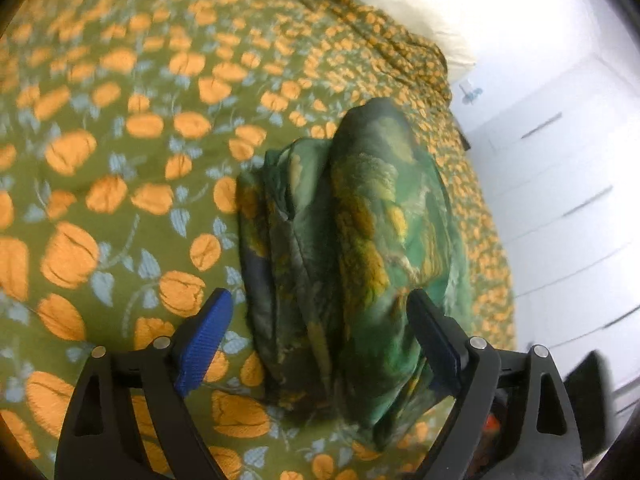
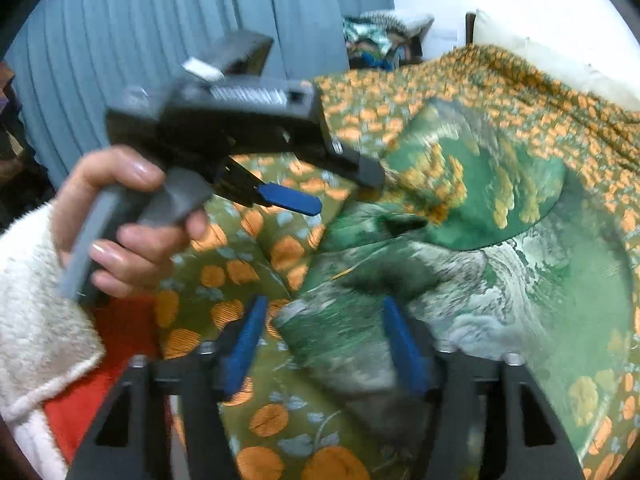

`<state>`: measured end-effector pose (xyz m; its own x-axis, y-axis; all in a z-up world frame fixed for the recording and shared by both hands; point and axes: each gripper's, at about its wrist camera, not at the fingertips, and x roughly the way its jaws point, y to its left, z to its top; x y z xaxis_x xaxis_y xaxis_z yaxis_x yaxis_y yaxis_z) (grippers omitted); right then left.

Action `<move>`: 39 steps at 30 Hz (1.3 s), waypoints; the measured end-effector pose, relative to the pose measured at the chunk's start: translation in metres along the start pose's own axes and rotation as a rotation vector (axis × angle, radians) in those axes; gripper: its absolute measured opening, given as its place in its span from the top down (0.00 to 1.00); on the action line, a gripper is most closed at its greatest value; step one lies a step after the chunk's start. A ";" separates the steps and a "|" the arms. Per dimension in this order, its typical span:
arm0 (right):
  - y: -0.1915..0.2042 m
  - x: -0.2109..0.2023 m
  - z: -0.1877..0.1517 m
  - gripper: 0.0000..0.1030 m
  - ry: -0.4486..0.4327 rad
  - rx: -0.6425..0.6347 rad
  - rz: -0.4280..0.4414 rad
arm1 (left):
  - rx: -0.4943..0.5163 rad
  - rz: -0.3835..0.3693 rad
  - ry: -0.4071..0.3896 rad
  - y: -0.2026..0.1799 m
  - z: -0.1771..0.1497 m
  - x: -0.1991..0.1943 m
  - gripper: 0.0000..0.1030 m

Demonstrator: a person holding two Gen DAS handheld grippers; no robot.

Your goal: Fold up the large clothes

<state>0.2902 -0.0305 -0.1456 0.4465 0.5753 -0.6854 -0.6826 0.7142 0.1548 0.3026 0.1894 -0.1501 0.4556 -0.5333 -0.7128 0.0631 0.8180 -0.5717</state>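
A large green garment with yellow and grey print (image 1: 360, 232) lies bunched in folds on the bed. In the left wrist view my left gripper (image 1: 320, 312) is open, its blue-padded fingers wide on either side of the near end of the bundle. In the right wrist view the garment (image 2: 500, 208) spreads to the right and a fold of it lies between the fingers of my open right gripper (image 2: 324, 320). The left gripper also shows there (image 2: 340, 188), held by a hand, open, with its upper finger touching the cloth edge.
The bed is covered by a green bedspread with orange flowers (image 1: 120, 128). A white pillow (image 2: 532, 52) lies at the head. White wardrobe doors (image 1: 560, 184) stand beside the bed. Blue curtains (image 2: 140, 32) hang behind, with a pile of clothes (image 2: 380, 36) by them.
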 end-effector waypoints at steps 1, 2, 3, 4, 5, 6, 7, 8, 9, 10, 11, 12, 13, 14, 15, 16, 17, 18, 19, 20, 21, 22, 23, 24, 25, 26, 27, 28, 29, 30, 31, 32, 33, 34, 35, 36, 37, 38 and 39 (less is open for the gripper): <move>0.001 -0.009 0.000 0.33 -0.012 0.008 0.005 | 0.012 0.005 -0.006 -0.004 0.000 -0.002 0.12; 0.002 -0.016 -0.001 0.33 -0.020 0.020 0.008 | 0.026 0.005 -0.016 -0.010 0.000 -0.006 0.12; 0.001 -0.025 -0.002 0.33 -0.029 0.032 0.009 | 0.035 -0.002 -0.024 -0.014 0.000 -0.009 0.12; 0.000 -0.033 -0.004 0.32 -0.040 0.044 0.006 | 0.043 -0.003 -0.033 -0.019 0.001 -0.012 0.12; -0.002 -0.042 -0.007 0.31 -0.051 0.055 0.001 | 0.057 0.013 -0.049 -0.025 0.001 -0.015 0.12; -0.004 -0.050 -0.010 0.31 -0.059 0.065 -0.003 | 0.074 0.038 -0.064 -0.030 0.002 -0.019 0.12; -0.007 -0.057 -0.013 0.31 -0.066 0.077 -0.011 | 0.106 0.082 -0.089 -0.038 0.002 -0.025 0.12; -0.011 -0.066 -0.016 0.31 -0.072 0.088 -0.023 | 0.136 0.119 -0.107 -0.045 0.002 -0.028 0.12; -0.014 -0.072 -0.018 0.31 -0.078 0.097 -0.034 | 0.162 0.150 -0.120 -0.050 0.002 -0.029 0.12; -0.018 -0.079 -0.023 0.30 -0.083 0.106 -0.052 | 0.184 0.178 -0.131 -0.055 0.002 -0.029 0.12; -0.020 -0.083 -0.023 0.30 -0.085 0.111 -0.065 | 0.205 0.208 -0.140 -0.059 0.002 -0.029 0.12; -0.024 -0.086 -0.024 0.29 -0.087 0.118 -0.076 | 0.223 0.236 -0.146 -0.063 0.001 -0.027 0.12; -0.026 -0.090 -0.027 0.29 -0.086 0.125 -0.083 | 0.229 0.247 -0.147 -0.064 0.000 -0.028 0.12; -0.030 -0.092 -0.029 0.29 -0.084 0.134 -0.092 | 0.235 0.260 -0.146 -0.065 0.000 -0.026 0.12; -0.032 -0.094 -0.031 0.29 -0.082 0.144 -0.099 | 0.236 0.264 -0.145 -0.065 0.000 -0.023 0.12; -0.034 -0.095 -0.032 0.29 -0.080 0.155 -0.102 | 0.236 0.271 -0.142 -0.065 0.000 -0.021 0.12; -0.033 -0.096 -0.035 0.29 -0.073 0.168 -0.103 | 0.238 0.285 -0.142 -0.064 0.001 -0.019 0.12; -0.033 -0.097 -0.035 0.29 -0.070 0.173 -0.104 | 0.242 0.300 -0.143 -0.063 0.001 -0.019 0.12; -0.034 -0.097 -0.037 0.29 -0.068 0.179 -0.104 | 0.246 0.312 -0.146 -0.063 0.002 -0.018 0.12; -0.035 -0.097 -0.038 0.29 -0.066 0.180 -0.101 | 0.251 0.325 -0.149 -0.063 0.001 -0.019 0.12; -0.035 -0.100 -0.041 0.29 -0.065 0.179 -0.100 | 0.256 0.335 -0.150 -0.063 0.001 -0.020 0.12; -0.034 -0.100 -0.041 0.29 -0.065 0.176 -0.099 | 0.260 0.345 -0.151 -0.063 0.001 -0.020 0.12; -0.034 -0.100 -0.042 0.29 -0.064 0.174 -0.096 | 0.265 0.354 -0.151 -0.063 0.001 -0.020 0.12; -0.034 -0.099 -0.042 0.29 -0.063 0.172 -0.092 | 0.268 0.359 -0.151 -0.064 0.001 -0.020 0.12; -0.034 -0.099 -0.043 0.29 -0.062 0.171 -0.090 | 0.273 0.363 -0.151 -0.064 0.001 -0.020 0.12; -0.034 -0.098 -0.043 0.29 -0.061 0.172 -0.089 | 0.276 0.365 -0.150 -0.065 0.001 -0.019 0.12; -0.034 -0.098 -0.042 0.29 -0.057 0.174 -0.084 | 0.278 0.365 -0.146 -0.066 0.001 -0.019 0.12; -0.033 -0.099 -0.042 0.29 -0.055 0.176 -0.079 | 0.278 0.363 -0.144 -0.066 0.001 -0.019 0.12; -0.032 -0.101 -0.041 0.29 -0.056 0.176 -0.072 | 0.279 0.359 -0.140 -0.067 0.001 -0.019 0.12; -0.030 -0.105 -0.041 0.29 -0.059 0.170 -0.065 | 0.280 0.355 -0.135 -0.067 0.001 -0.018 0.12; -0.029 -0.108 -0.041 0.29 -0.060 0.164 -0.064 | 0.281 0.347 -0.125 -0.067 0.002 -0.018 0.12; -0.027 -0.113 -0.041 0.29 -0.059 0.162 -0.058 | 0.278 0.319 -0.105 -0.067 0.003 -0.018 0.12; -0.025 -0.120 -0.040 0.29 -0.055 0.171 -0.034 | 0.272 0.282 -0.091 -0.067 0.004 -0.018 0.12; -0.025 -0.128 -0.039 0.29 -0.053 0.193 0.007 | 0.253 0.207 -0.073 -0.064 0.006 -0.021 0.12; -0.025 -0.136 -0.039 0.29 -0.060 0.216 0.044 | 0.207 0.067 -0.046 -0.058 0.011 -0.025 0.11; -0.026 -0.148 -0.037 0.29 -0.075 0.243 0.089 | 0.173 -0.013 -0.025 -0.053 0.014 -0.025 0.07; -0.028 -0.163 -0.035 0.29 -0.100 0.265 0.126 | 0.130 -0.094 0.003 -0.046 0.020 -0.023 0.06; -0.029 -0.172 -0.034 0.28 -0.116 0.268 0.128 | 0.089 -0.148 0.024 -0.037 0.025 -0.018 0.06; -0.031 -0.181 -0.033 0.25 -0.134 0.265 0.114 | 0.071 -0.155 0.033 -0.031 0.031 -0.011 0.06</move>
<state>0.2112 -0.1702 -0.0498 0.4603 0.6924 -0.5556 -0.5662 0.7110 0.4169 0.3227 0.1766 -0.1120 0.4066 -0.6603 -0.6314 0.1933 0.7377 -0.6469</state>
